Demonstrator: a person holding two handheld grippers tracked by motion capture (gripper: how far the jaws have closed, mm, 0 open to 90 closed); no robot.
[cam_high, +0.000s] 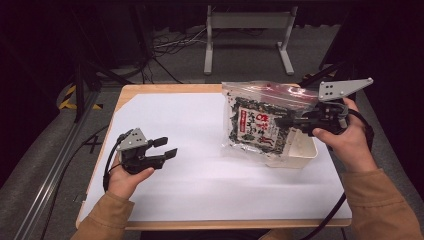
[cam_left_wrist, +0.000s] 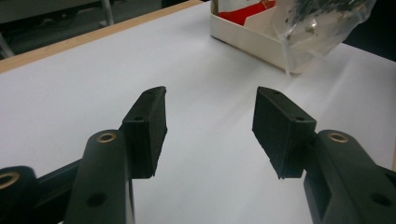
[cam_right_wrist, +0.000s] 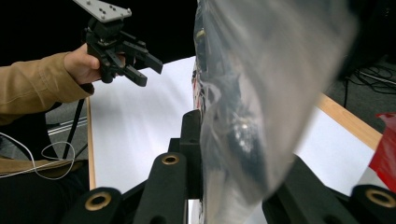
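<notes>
The step in hand looks like lowering the clear bag (cam_high: 260, 120) of dark dried food into the white bin (cam_high: 305, 150) at the right side of the table (cam_high: 150, 91). To do it well, the right gripper (cam_high: 287, 120) should keep its hold near the bag's edge, bring the hanging bottom over the open bin, and let the bag slide in without dragging the bin across the white sheet (cam_high: 200, 150). The bag hangs tilted, its lower part in front of the bin and perhaps resting on the rim; the view is too poor to say if they touch. The right gripper is clamped on the bag, with the plastic pinched between its jaws in the right gripper view. The left gripper (cam_high: 165, 148) sits well apart at the left, low over the sheet, jaws spread with nothing between them.
</notes>
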